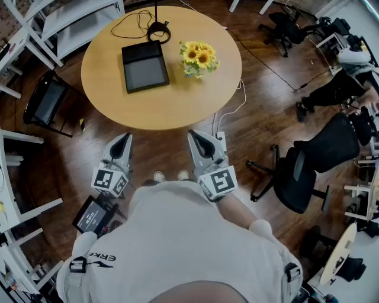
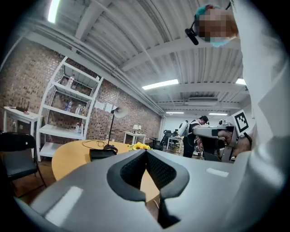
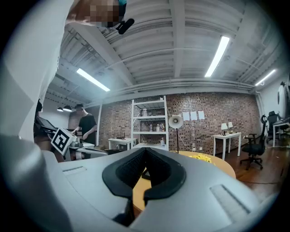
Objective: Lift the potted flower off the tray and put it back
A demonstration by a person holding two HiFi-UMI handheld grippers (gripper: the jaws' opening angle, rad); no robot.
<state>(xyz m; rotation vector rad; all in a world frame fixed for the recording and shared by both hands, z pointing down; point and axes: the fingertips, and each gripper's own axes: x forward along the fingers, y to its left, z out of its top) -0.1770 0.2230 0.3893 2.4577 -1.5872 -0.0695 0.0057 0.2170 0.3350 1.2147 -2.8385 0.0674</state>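
The left gripper [image 1: 123, 139] has its jaws pressed fully together with nothing between them, and its own view shows the dark ribbed pads meeting at the tip. The right gripper [image 1: 195, 137] is the same, jaws closed on nothing. Both are held level, side by side, in front of the person's white shirt [image 1: 177, 237], over the wooden floor [image 1: 260, 118] just short of the near edge of the round wooden table [image 1: 172, 106], and both point towards it. Neither touches the table or anything on it.

The potted flower [image 1: 199, 58], a bunch of yellow sunflowers, stands on the tabletop just to the right of the black tray [image 1: 145, 66], off the tray and close beside it. From above, the blooms hide its pot. The tray is a shallow square with nothing in it, lying left of the table's middle. Behind it, at the far edge, sits the round base of a desk lamp [image 1: 159, 31], with a black cord [image 1: 127, 23] looping across the wood.

A black office chair [image 1: 305, 168] stands to the right of the table, and another black chair [image 1: 48, 102] to its left, beside white shelving [image 1: 71, 18]
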